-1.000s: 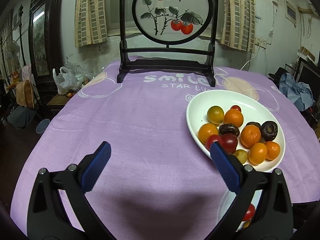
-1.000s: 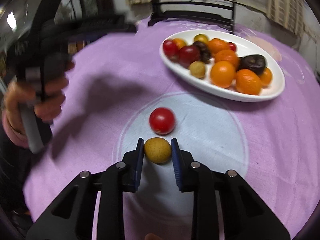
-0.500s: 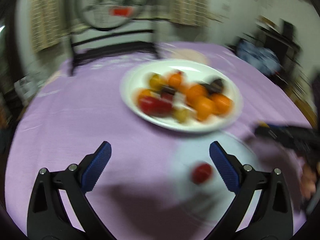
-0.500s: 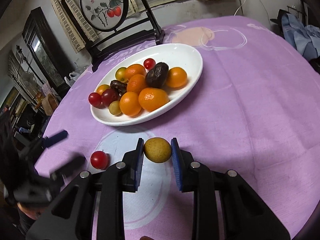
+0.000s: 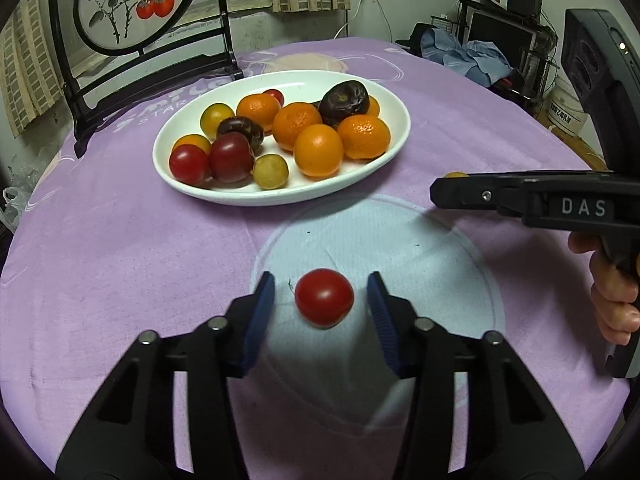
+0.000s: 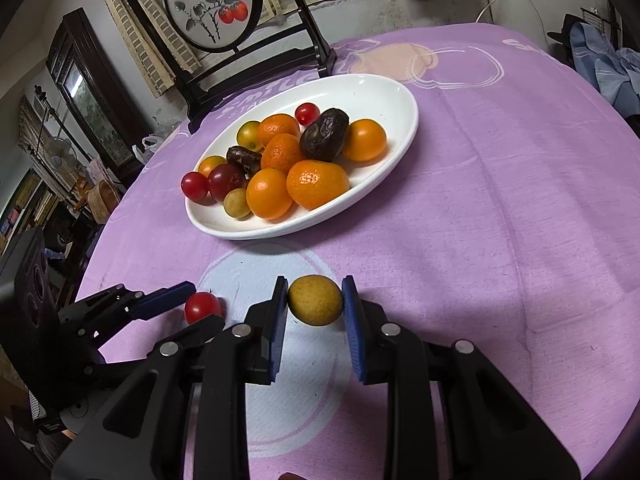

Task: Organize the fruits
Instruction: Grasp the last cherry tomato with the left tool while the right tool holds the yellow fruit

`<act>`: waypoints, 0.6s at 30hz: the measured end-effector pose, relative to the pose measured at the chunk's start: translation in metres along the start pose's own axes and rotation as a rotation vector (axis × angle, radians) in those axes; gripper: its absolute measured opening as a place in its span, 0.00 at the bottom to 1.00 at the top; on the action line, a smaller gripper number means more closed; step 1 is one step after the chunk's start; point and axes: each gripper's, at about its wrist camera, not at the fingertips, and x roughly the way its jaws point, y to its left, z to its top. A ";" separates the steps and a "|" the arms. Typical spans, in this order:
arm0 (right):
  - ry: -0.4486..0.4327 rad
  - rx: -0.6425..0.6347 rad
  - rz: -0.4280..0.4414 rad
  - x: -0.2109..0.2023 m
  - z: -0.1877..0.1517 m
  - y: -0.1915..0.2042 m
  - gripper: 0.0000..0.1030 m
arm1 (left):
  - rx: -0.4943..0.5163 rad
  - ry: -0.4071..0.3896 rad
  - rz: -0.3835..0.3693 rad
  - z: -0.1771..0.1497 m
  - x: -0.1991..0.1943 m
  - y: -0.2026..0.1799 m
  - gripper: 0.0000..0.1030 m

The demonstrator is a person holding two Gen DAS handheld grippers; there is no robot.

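Observation:
A red cherry tomato lies on the pale blue circle of the purple tablecloth. My left gripper is open, with a finger on each side of the tomato and gaps to both. It also shows in the right wrist view. My right gripper is shut on a small yellow fruit, held above the cloth; only its tip shows in the left wrist view. A white oval plate holds several oranges, tomatoes and dark dates.
A dark wooden stand with a round painted screen stands behind the plate. The right gripper's body reaches in from the right over the cloth. Clothes and furniture lie beyond the table's far right edge.
My left gripper has swung right and down to straddle the red tomato, and its fingers have narrowed. My right gripper has kept the yellow fruit, lifted it and turned toward the plate.

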 end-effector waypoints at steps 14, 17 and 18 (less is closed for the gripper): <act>0.005 -0.012 0.004 0.002 0.000 0.002 0.27 | 0.046 0.026 0.049 -0.004 0.009 -0.008 0.32; -0.010 -0.044 0.024 0.000 0.000 0.008 0.27 | 0.052 0.022 0.059 -0.004 0.008 -0.010 0.30; -0.024 -0.059 0.034 -0.001 0.000 0.012 0.27 | 0.049 0.022 0.058 -0.004 0.008 -0.010 0.30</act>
